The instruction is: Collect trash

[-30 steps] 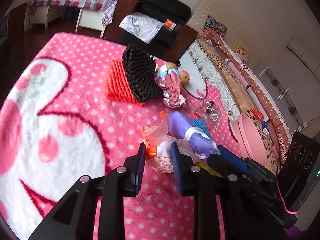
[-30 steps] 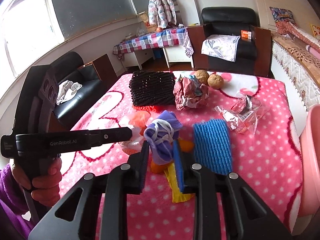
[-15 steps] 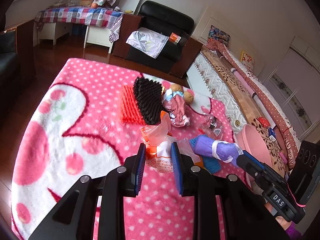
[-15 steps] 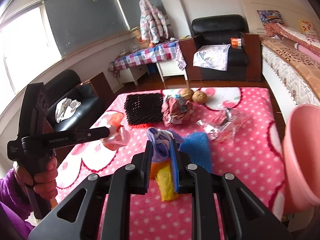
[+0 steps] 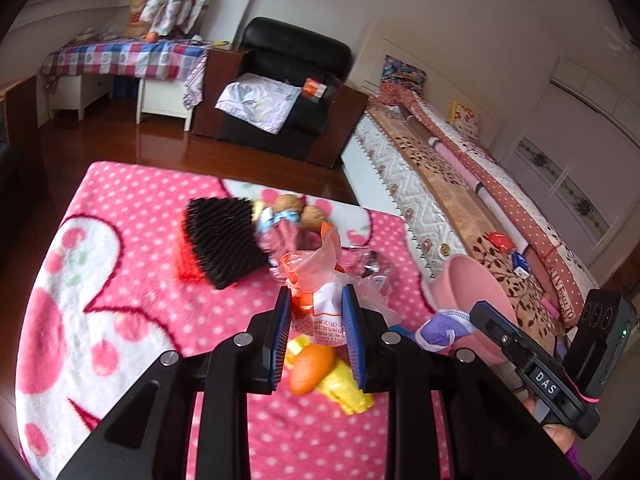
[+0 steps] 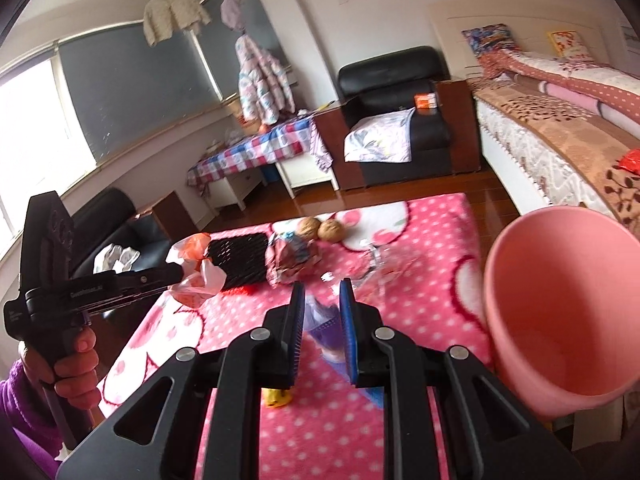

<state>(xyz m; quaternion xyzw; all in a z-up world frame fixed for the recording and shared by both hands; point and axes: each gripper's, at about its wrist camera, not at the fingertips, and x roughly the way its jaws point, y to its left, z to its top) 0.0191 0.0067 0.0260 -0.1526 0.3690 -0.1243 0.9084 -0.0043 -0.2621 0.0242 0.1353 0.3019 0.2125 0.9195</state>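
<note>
My left gripper point(image 5: 315, 300) is shut on an orange-and-white plastic bag point(image 5: 320, 280) and holds it above the pink dotted blanket point(image 5: 132, 248); the bag also shows in the right wrist view point(image 6: 196, 272). My right gripper point(image 6: 322, 300) is shut on a purple face mask point(image 6: 326, 330), lifted beside the pink bin point(image 6: 560, 312). The mask shows in the left wrist view point(image 5: 440, 322) close to the bin point(image 5: 468, 284). An orange peel point(image 5: 312, 368) and a yellow wrapper point(image 5: 346, 390) lie on the blanket.
A black spiky mat point(image 5: 224, 240) over a red one, a crumpled pink foil wrapper point(image 6: 294, 258), two walnuts point(image 6: 322, 230) and clear plastic wrap point(image 6: 384, 264) lie farther back on the blanket. A bed point(image 6: 560, 140) runs along the right.
Both grippers have risen from the blanket. The left has lifted the orange bag. The right has carried the mask to the right, next to the pink bin.
</note>
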